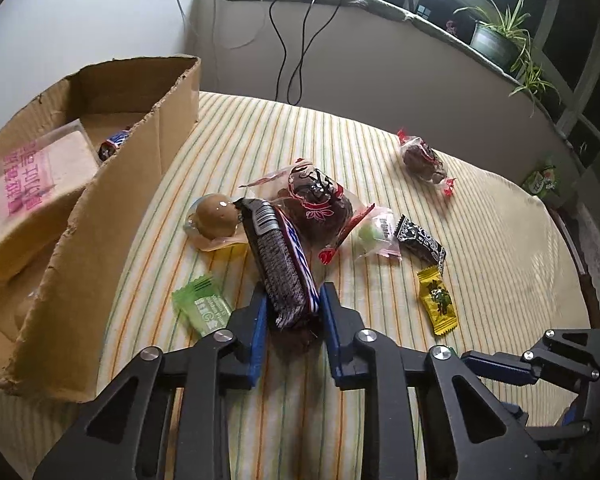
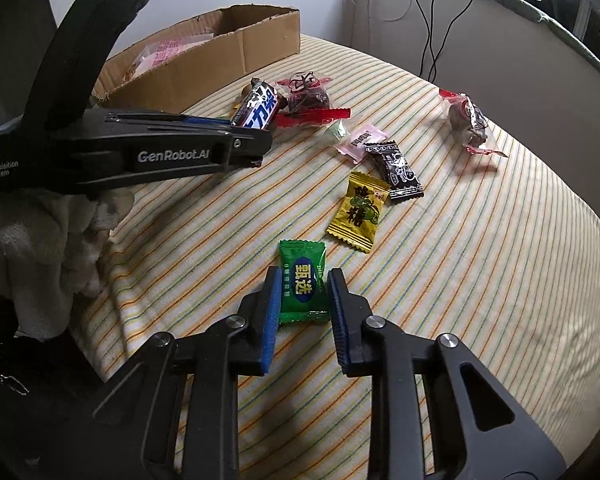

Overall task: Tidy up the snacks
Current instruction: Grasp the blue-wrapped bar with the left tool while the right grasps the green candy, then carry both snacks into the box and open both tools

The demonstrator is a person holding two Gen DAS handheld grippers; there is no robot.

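left tongs (image 1: 292, 304) clamp chocolate bar (image 1: 278, 264); right tongs (image 2: 305, 300) — seemingly pinching green candy (image 2: 303, 282)

This looks like a room in a home, probably a living room. A round table (image 1: 480, 248) wears a striped cloth, and behind it stands a padded sofa back (image 1: 340, 40) with cables (image 1: 284, 40) hanging over it. Potted plants (image 1: 496, 36) stand by the window (image 1: 580, 80), and a torn cardboard box (image 1: 100, 200) sits on the table.
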